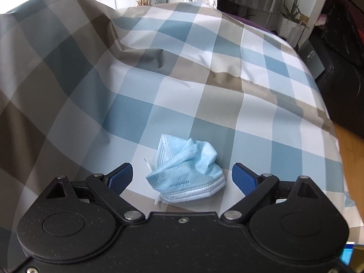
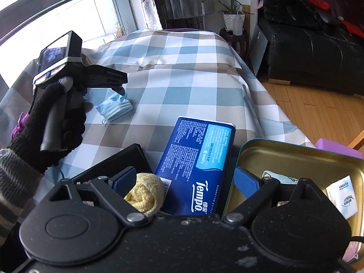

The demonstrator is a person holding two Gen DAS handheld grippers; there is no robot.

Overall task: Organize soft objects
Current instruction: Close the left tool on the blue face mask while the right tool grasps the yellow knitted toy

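A crumpled light blue face mask (image 1: 187,170) lies on the checked cloth (image 1: 182,79). My left gripper (image 1: 184,176) is open just above it, one finger on each side, not touching. In the right wrist view the mask (image 2: 115,109) sits under the left gripper (image 2: 109,84), held by a gloved hand. My right gripper (image 2: 186,179) is open over a blue Tempo tissue pack (image 2: 198,163) and a yellow yarn ball (image 2: 145,193).
A gold metal tin (image 2: 295,157) with small items in it stands at the right, a black tray (image 2: 132,157) at the left. A black sofa (image 2: 314,45) and wooden floor (image 2: 318,113) lie beyond the cloth's right edge.
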